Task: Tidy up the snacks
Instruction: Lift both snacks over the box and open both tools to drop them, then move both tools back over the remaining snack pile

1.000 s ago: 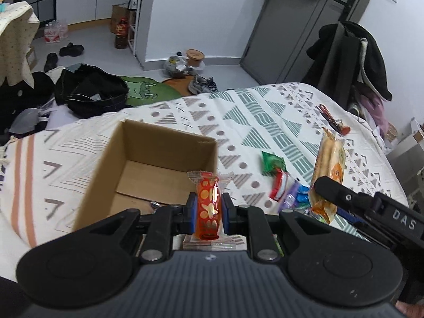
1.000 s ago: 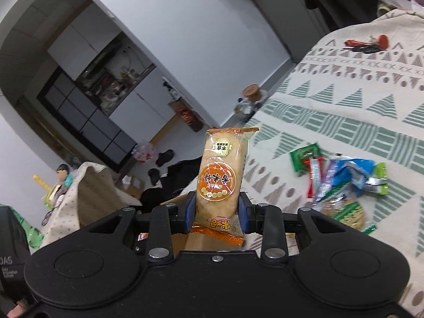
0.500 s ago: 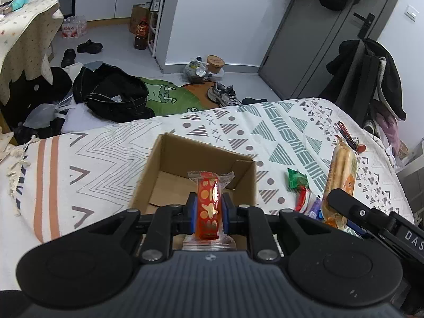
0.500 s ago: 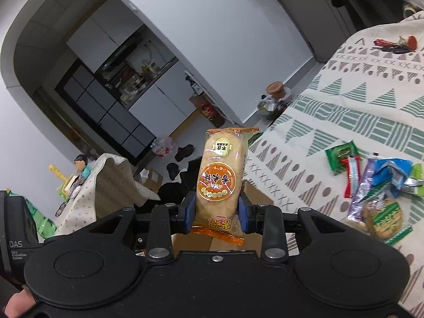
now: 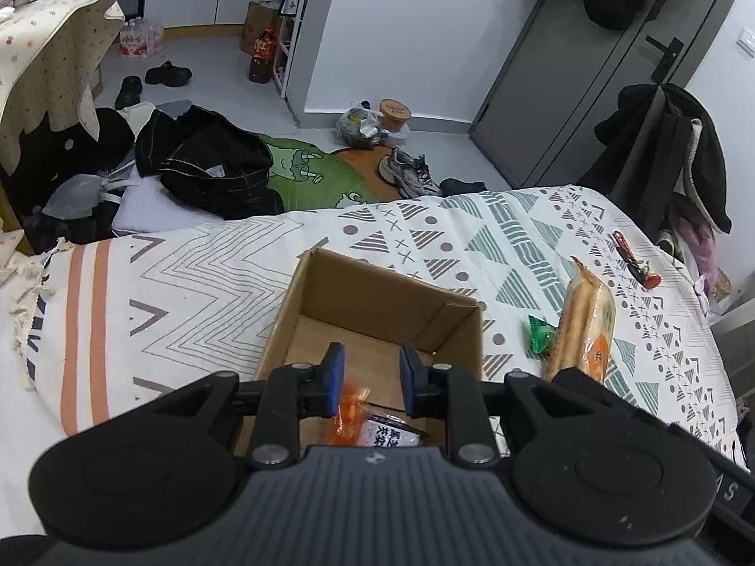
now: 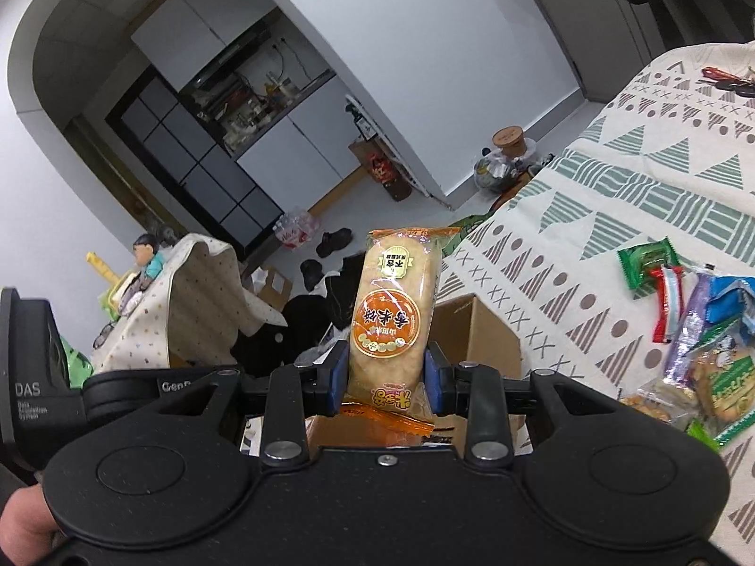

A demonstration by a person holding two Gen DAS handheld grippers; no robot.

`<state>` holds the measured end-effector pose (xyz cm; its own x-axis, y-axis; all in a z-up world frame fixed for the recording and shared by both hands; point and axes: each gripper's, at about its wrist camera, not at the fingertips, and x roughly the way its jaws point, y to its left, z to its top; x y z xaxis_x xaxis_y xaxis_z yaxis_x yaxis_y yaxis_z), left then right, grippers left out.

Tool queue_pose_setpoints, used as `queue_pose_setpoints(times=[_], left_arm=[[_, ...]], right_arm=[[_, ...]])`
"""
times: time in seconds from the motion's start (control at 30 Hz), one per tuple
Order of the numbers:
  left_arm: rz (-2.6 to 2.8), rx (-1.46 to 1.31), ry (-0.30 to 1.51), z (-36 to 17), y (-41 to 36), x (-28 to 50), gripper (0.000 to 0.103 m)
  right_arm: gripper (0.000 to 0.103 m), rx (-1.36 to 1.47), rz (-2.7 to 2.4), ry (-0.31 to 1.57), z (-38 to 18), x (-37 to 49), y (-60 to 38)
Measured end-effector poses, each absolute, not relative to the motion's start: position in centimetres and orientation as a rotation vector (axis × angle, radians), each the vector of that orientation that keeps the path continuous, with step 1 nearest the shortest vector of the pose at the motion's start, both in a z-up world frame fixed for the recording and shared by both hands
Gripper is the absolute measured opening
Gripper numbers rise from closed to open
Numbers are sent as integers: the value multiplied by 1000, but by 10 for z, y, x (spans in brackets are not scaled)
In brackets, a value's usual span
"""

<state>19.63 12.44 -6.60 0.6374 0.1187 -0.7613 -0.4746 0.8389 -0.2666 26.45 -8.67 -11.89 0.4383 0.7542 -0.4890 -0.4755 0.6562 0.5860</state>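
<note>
Left hand-held gripper (image 5: 369, 379) hangs over the cardboard box (image 5: 387, 297) on the bed (image 5: 198, 273), its blue pads apart and empty; below them, in the box's near end, lie an orange packet (image 5: 348, 417) and a white packet (image 5: 389, 435). In this view the rice cracker pack (image 5: 583, 325) rises at the right, beside the box and outside it. If it were let go there, I judge it would fall on the bed, not in the box.

From the right wrist view, the right hand-held gripper (image 6: 384, 372) is closed on the lower part of that tall pack (image 6: 394, 318), which stands upright. Top-heavy and slippery, it could tilt or slide in the grip. The box (image 6: 481, 330) sits just behind, and the snack pile (image 6: 698, 330) waits on the bed at right.
</note>
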Motion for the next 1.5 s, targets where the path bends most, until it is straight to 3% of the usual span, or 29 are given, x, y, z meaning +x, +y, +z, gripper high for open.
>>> queue_pose_setpoints(times=[0.17, 0.23, 0.33, 0.4, 0.67, 0.77, 0.97, 1.07, 1.2, 1.5], left_arm=[[394, -476, 849, -70, 131, 192, 36], [398, -456, 844, -67, 129, 189, 53], [418, -425, 829, -62, 125, 183, 71], [437, -412, 823, -61, 122, 179, 78], [419, -354, 827, -55, 98, 178, 80], [397, -333, 820, -50, 85, 178, 87], [384, -309, 822, -43, 60, 179, 91], [381, -313, 816, -41, 51, 177, 93], [363, -287, 812, -36, 37, 177, 103], [348, -268, 766, -26, 6, 179, 103]], right_arm=[[33, 366, 818, 809, -124, 260, -71], [36, 343, 830, 837, -125, 259, -63], [52, 288, 794, 810, -117, 257, -67], [60, 283, 773, 791, -111, 256, -75], [73, 247, 676, 810, -98, 250, -98], [77, 241, 663, 802, -93, 249, -105], [99, 234, 631, 777, -81, 245, -128], [101, 252, 618, 785, -77, 248, -143], [103, 261, 592, 785, -73, 249, -159], [103, 262, 515, 774, -64, 251, -197]])
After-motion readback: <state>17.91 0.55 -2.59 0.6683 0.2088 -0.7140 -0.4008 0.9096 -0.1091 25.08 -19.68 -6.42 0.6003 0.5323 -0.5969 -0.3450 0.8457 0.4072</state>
